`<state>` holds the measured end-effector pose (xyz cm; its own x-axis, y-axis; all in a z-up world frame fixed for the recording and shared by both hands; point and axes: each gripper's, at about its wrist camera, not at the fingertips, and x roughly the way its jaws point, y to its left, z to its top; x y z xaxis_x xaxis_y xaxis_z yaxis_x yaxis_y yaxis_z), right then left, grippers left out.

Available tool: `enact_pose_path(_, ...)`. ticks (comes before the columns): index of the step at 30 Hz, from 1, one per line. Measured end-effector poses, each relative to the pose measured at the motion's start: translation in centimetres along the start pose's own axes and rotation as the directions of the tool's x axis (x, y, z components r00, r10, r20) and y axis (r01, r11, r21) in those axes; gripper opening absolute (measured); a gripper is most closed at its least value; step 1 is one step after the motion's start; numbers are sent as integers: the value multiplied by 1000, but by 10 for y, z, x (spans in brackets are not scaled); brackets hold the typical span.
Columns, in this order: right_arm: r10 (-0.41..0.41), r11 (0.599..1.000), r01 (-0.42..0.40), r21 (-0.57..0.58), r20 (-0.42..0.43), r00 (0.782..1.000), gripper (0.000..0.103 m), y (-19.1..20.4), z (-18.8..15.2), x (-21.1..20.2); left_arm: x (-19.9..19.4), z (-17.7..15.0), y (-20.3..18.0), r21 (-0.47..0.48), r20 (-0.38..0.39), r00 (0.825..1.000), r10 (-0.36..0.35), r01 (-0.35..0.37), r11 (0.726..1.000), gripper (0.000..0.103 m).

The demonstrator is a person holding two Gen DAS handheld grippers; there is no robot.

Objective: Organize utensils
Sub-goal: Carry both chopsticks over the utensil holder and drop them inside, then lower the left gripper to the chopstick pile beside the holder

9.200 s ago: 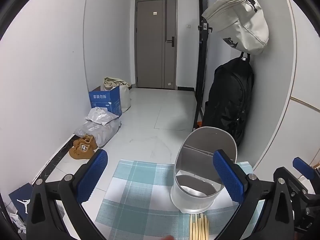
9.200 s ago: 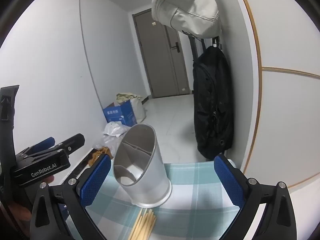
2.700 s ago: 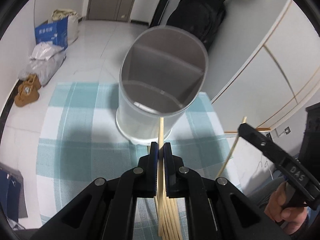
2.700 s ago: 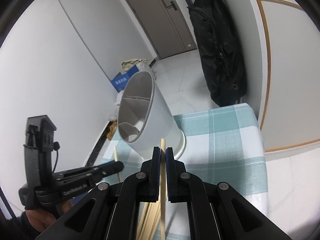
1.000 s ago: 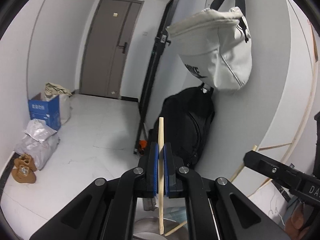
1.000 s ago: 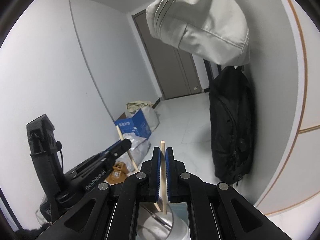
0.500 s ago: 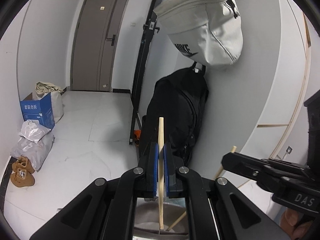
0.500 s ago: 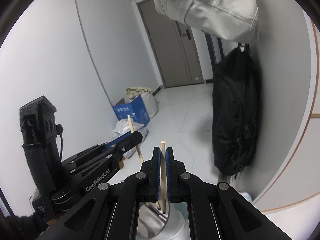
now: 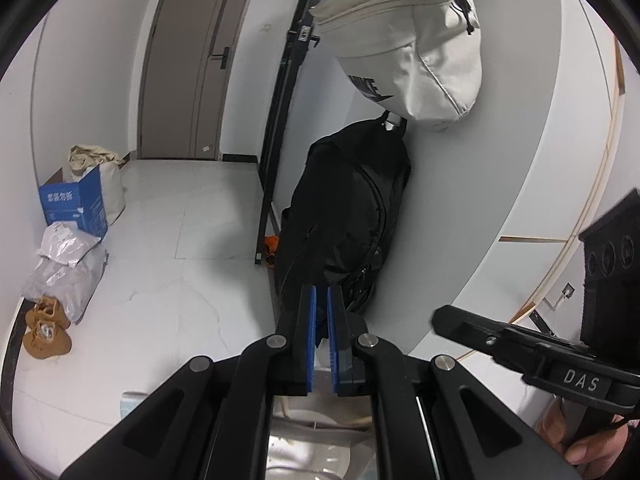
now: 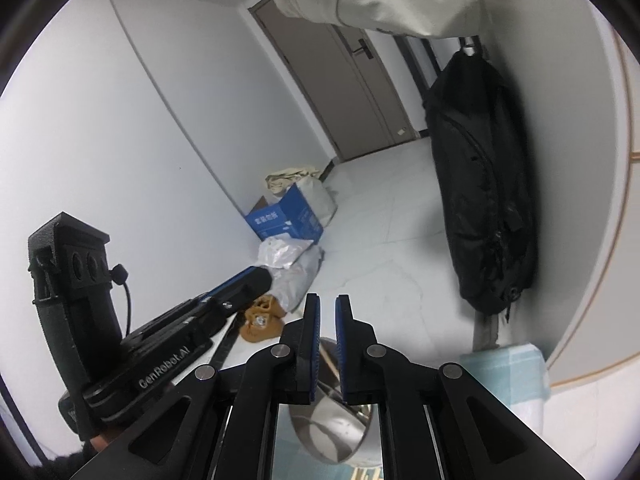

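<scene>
My left gripper point(image 9: 321, 300) stands just above the grey utensil holder point(image 9: 316, 452). Its blue pads are slightly apart with nothing between them. A wooden chopstick point(image 9: 285, 402) leans inside the holder under it. My right gripper point(image 10: 327, 308) is also above the holder point(image 10: 332, 428), its jaws slightly apart and empty. A chopstick point(image 10: 329, 360) lies inside the holder below it. Each gripper shows in the other's view: the right one point(image 9: 444, 314), the left one point(image 10: 260, 276).
The teal checked cloth point(image 10: 504, 372) covers the table under the holder. More chopstick tips point(image 10: 366, 474) lie at the front edge. A black backpack point(image 9: 344, 216) and a white bag point(image 9: 408, 48) hang on the right wall. A blue box point(image 9: 76, 204) and shoes point(image 9: 44, 332) sit on the floor.
Both grippers have let go of their chopsticks, which dropped into the holder. The jaws of both have opened slightly.
</scene>
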<state>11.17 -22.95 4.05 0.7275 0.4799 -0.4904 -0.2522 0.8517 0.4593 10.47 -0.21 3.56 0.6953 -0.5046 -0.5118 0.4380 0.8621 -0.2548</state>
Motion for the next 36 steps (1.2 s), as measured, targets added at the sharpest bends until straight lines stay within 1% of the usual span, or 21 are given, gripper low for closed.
enact_pose_path(3, -7, 1000, 7, 20, 7, 1000, 13, -3, -4, -11, -9, -1, 0, -14, 1, 1000, 20, -20, 1000, 5)
enact_pose_path(4, -12, 1000, 11, 25, 9, 1000, 16, -5, -5, -15, -13, -2, 0, -16, 2, 1000, 30, -30, 999, 10)
enact_pose_path(5, -15, 999, 15, 32, 13, 1000, 18, -6, -8, -20, -15, -1, -1, -19, 4, 999, 39, -39, 999, 17)
enact_pose_path(6, -18, 999, 18, 35, 16, 1000, 20, -7, -9, -24, -20, -2, -2, -25, 9, 999, 45, -45, 999, 21)
enact_pose_path(8, -28, 999, 27, 38, 24, 999, 27, -7, -14, -33, -27, -3, -3, -35, 19, 999, 46, -46, 998, 35)
enact_pose_path(10, -31, 999, 30, 42, 32, 999, 31, -7, -19, -42, -35, -5, -5, -44, 29, 998, 61, -60, 997, 39)
enact_pose_path(13, -35, 998, 33, 44, 40, 999, 37, -5, -26, -53, -43, -7, -9, -51, 30, 997, 72, -70, 996, 40)
enact_pose_path(15, -33, 998, 31, 46, 49, 998, 43, -3, -32, -61, -47, -10, -12, -54, 31, 995, 91, -89, 995, 46)
enact_pose_path(17, -37, 999, 34, 43, 56, 998, 49, -2, -36, -67, -54, -15, -14, -65, 42, 994, 101, -98, 993, 57)
enact_pose_path(18, -39, 999, 36, 39, 62, 997, 51, -2, -39, -71, -57, -17, -14, -69, 47, 993, 105, -102, 992, 58)
enact_pose_path(20, -41, 999, 39, 35, 68, 997, 59, 0, -46, -77, -63, -21, -16, -76, 49, 991, 122, -118, 990, 60)
enact_pose_path(22, -42, 999, 39, 36, 71, 997, 60, 1, -51, -80, -67, -26, -18, -78, 45, 992, 121, -117, 990, 60)
enact_pose_path(24, -43, 998, 40, 38, 67, 997, 62, 0, -58, -82, -71, -32, -21, -77, 37, 990, 137, -134, 988, 60)
enact_pose_path(26, -41, 998, 38, 44, 64, 997, 68, -1, -64, -84, -74, -38, -23, -78, 35, 989, 142, -139, 987, 60)
enact_pose_path(30, -43, 998, 40, 49, 57, 997, 72, -2, -80, -87, -80, -51, -28, -72, 34, 985, 166, -163, 984, 61)
enact_pose_path(31, -46, 998, 44, 48, 51, 998, 73, -2, -85, -86, -80, -54, -29, -72, 32, 984, 175, -173, 982, 64)
enact_pose_path(32, -49, 998, 47, 47, 47, 998, 74, -1, -87, -87, -81, -57, -29, -72, 29, 983, 183, -180, 981, 68)
enact_pose_path(34, -63, 997, 62, 42, 33, 997, 78, -2, -96, -85, -83, -64, -29, -76, 31, 980, 197, -194, 978, 72)
enact_pose_path(36, -73, 997, 72, 35, 21, 997, 80, -3, -103, -82, -83, -71, -29, -80, 31, 977, 212, -209, 975, 73)
